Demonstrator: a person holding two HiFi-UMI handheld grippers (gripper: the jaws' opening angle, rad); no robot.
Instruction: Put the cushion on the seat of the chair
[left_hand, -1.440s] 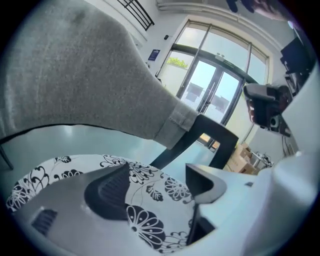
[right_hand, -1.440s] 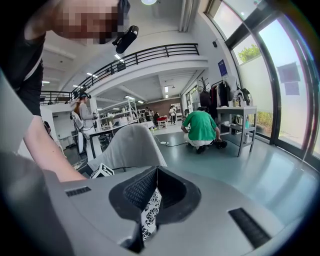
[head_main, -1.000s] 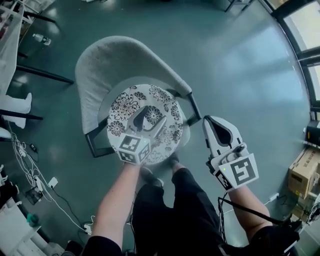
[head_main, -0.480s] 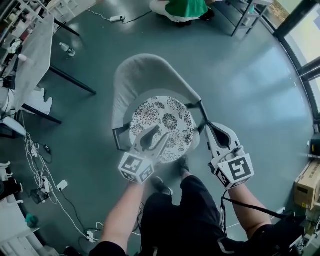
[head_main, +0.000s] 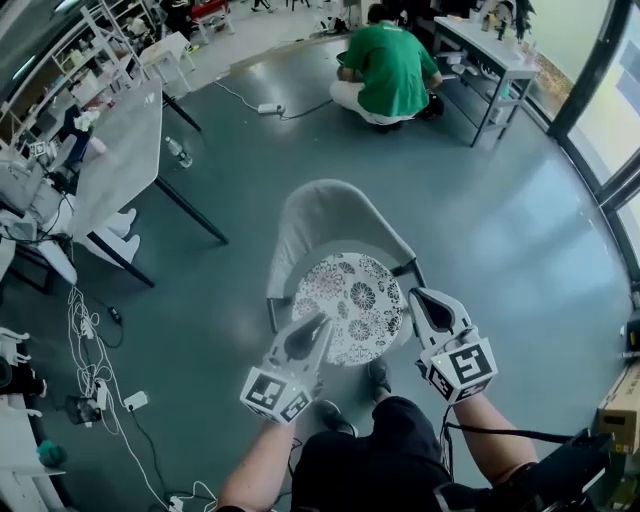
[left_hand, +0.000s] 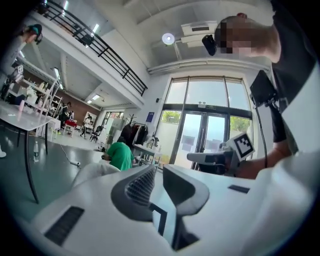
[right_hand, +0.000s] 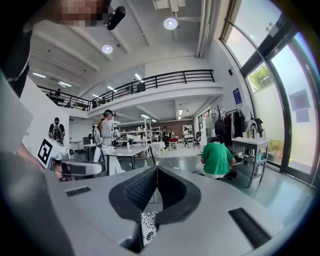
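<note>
The grey-green floor (head_main: 500, 230) lies open all round the chair (head_main: 325, 215), widest to its right, up to the window wall. A slanted table (head_main: 120, 170) and trailing cables (head_main: 90, 340) edge the left side. Beyond the chair a person in green (head_main: 385, 65) crouches by a shelf table (head_main: 490, 50).

The round flowered cushion (head_main: 355, 300) lies flat on the chair's seat, inside the curved backrest.

The left gripper (head_main: 320, 323) has just been closing its jaws. They now stand a narrow slit apart with nothing between them. From the head view its tips sit over the cushion's near left edge. The right gripper (head_main: 416, 295) has its jaws pressed together, empty, just beside the cushion's right rim. Neither gripper holds the cushion.
</note>
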